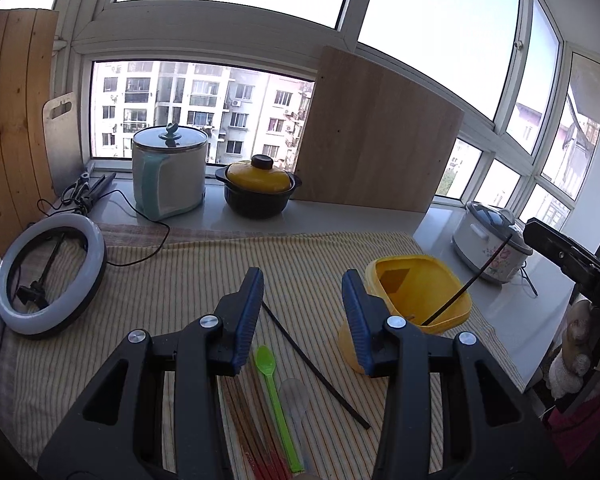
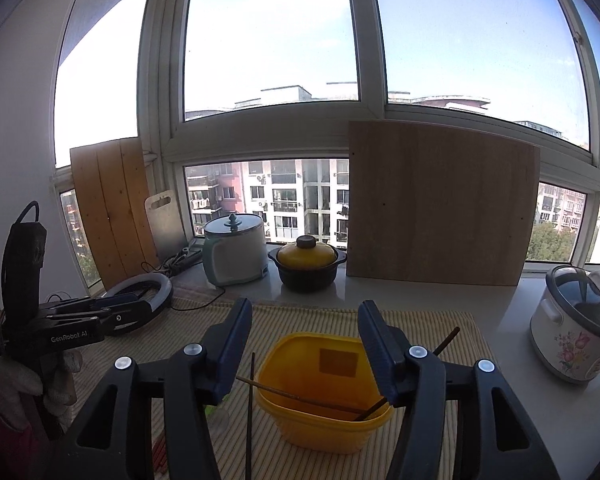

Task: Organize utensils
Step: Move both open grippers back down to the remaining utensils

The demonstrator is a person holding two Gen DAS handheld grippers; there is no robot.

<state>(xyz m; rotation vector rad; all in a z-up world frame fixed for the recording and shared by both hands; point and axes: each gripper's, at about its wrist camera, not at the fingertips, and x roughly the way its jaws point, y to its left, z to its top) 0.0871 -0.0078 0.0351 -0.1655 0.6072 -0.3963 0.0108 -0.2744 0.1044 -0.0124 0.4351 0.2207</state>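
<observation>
Both your jaws stand apart, empty: left gripper (image 1: 302, 300) over green spoon (image 1: 274, 384), right gripper (image 2: 304, 336) above yellow tub (image 2: 324, 392), chopsticks (image 2: 308, 399) leaning inside for sorting.

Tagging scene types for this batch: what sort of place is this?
Likely a home kitchen corner by high-rise windows: a rice cooker, a yellow-lidded clay pot and a cutting board stand along the sill.
</observation>
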